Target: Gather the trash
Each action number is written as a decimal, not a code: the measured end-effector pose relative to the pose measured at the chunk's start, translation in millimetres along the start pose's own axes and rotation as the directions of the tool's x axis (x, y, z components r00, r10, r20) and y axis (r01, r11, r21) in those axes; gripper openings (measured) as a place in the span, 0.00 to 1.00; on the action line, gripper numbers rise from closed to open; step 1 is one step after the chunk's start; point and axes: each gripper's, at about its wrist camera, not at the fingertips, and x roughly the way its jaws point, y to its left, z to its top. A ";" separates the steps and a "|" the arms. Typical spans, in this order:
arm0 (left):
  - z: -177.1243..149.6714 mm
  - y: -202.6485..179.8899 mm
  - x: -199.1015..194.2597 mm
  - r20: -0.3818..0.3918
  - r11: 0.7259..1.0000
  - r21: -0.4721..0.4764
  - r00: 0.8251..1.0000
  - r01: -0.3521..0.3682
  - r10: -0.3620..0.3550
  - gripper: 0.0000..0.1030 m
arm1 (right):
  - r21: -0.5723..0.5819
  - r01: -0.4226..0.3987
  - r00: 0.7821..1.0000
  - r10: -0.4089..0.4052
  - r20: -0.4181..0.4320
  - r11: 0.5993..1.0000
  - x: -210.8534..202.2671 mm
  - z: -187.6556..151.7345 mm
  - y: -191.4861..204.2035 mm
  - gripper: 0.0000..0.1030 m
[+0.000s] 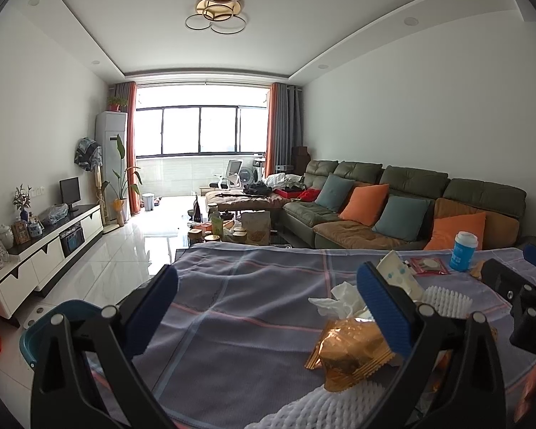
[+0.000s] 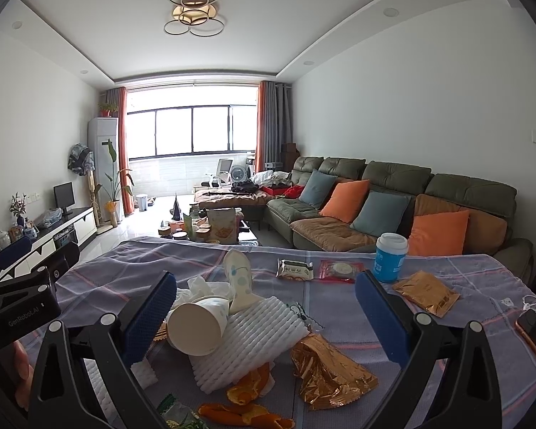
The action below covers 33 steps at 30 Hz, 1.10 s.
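Trash lies on the table's grey-purple checked cloth (image 2: 343,307). My right gripper (image 2: 266,318) is open over a pile: a paper cup (image 2: 196,325) on its side by the left finger, a white foam net (image 2: 257,336), a gold wrapper (image 2: 328,371), orange peel (image 2: 246,411) and a crumpled tissue (image 2: 207,286). My left gripper (image 1: 268,307) is open and holds nothing; its right finger stands beside the gold wrapper (image 1: 350,354) and the tissue (image 1: 339,300). Farther back lie a gold packet (image 2: 425,293), a red packet (image 2: 337,270) and a green-white packet (image 2: 294,270).
A blue cup with a white lid (image 2: 389,257) stands upright at the back right of the table. A phone (image 2: 532,325) and earphone cable sit at the right edge. A teal bin (image 1: 50,325) stands on the floor left of the table. A sofa (image 1: 411,207) lies behind.
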 end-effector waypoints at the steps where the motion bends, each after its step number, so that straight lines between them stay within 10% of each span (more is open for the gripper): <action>1: 0.2 -0.9 0.8 0.000 1.000 0.001 1.000 0.001 -0.001 0.97 | -0.001 0.002 1.000 -0.002 -0.001 1.000 -0.2 -0.1 0.0 0.97; 33: 0.0 -2.8 3.9 -0.007 1.000 0.000 1.000 0.008 -0.008 0.97 | -0.002 -0.006 1.000 0.006 -0.009 1.000 1.7 1.7 1.0 0.97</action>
